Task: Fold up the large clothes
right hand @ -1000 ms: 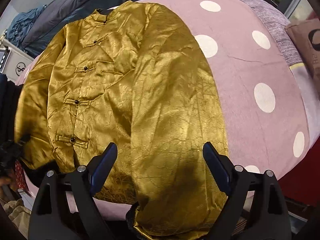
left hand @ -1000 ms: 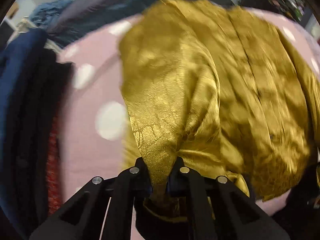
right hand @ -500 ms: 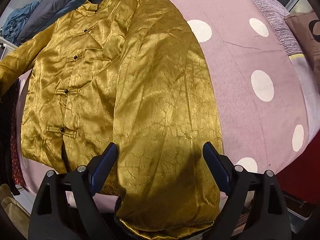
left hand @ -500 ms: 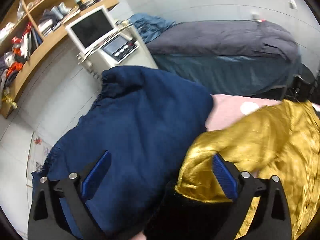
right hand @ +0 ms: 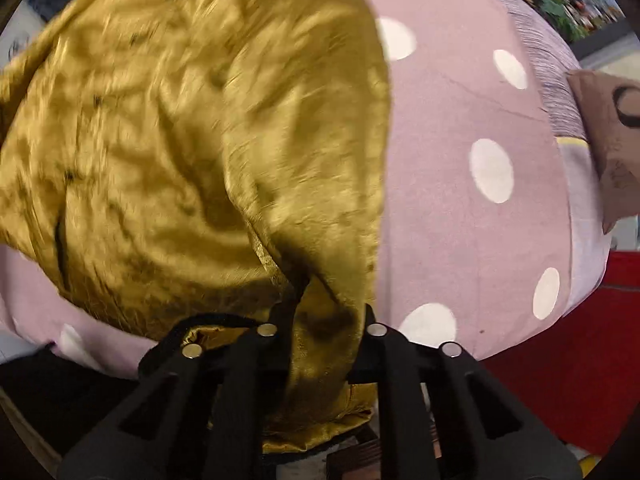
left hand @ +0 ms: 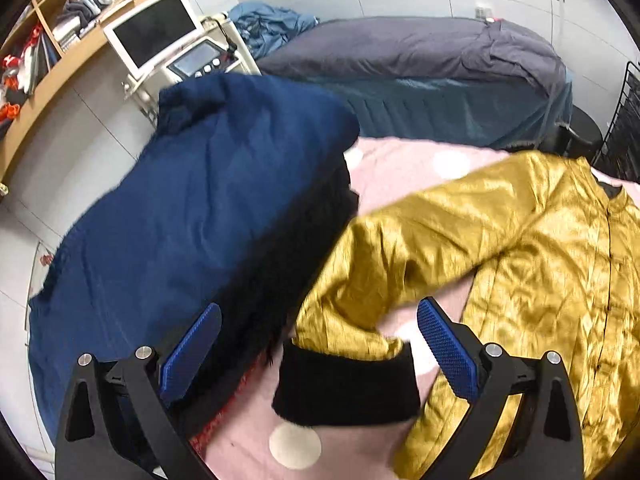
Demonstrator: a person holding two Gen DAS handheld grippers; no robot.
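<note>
A shiny gold jacket with black buttons lies on a pink bedspread with white dots. In the left wrist view its sleeve stretches toward me and ends in a black cuff lying between the fingers of my left gripper, which is open and holds nothing. In the right wrist view my right gripper is shut on the gold jacket, pinching a bunched fold near its lower end. The fabric there is blurred.
A dark blue garment and a black one are piled at the left of the bed. Behind stand a second bed with a grey cover, a white machine with a screen and a wooden shelf. A brown cushion lies at the right.
My left gripper let go of the gold sleeve, opened and swung left over the cuff. My right gripper, open a second ago, has closed on the jacket's lower part.
</note>
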